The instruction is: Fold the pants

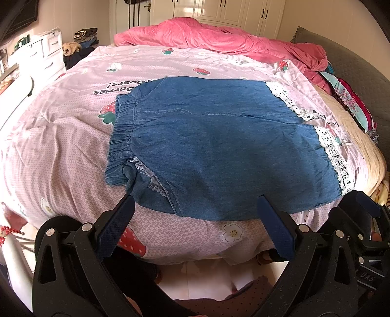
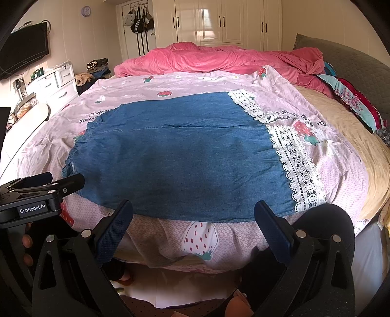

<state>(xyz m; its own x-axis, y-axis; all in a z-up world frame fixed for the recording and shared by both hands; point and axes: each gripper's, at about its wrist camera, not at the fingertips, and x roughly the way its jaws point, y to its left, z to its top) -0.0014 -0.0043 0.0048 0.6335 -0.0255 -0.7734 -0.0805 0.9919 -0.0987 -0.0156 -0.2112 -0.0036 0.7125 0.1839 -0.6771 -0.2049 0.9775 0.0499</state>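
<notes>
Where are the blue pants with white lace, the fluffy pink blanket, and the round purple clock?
Blue denim pants with white lace hems (image 2: 185, 161), right wrist view, middle of the cloth.
Fluffy pink blanket (image 2: 207, 58), right wrist view, its rumpled top.
Round purple wall clock (image 2: 85, 11), right wrist view, its face.

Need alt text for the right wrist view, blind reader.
Blue denim pants with white lace hems lie flat on a pink strawberry-print sheet. The right gripper is open at their near edge, holding nothing; the left gripper shows at left.
</notes>
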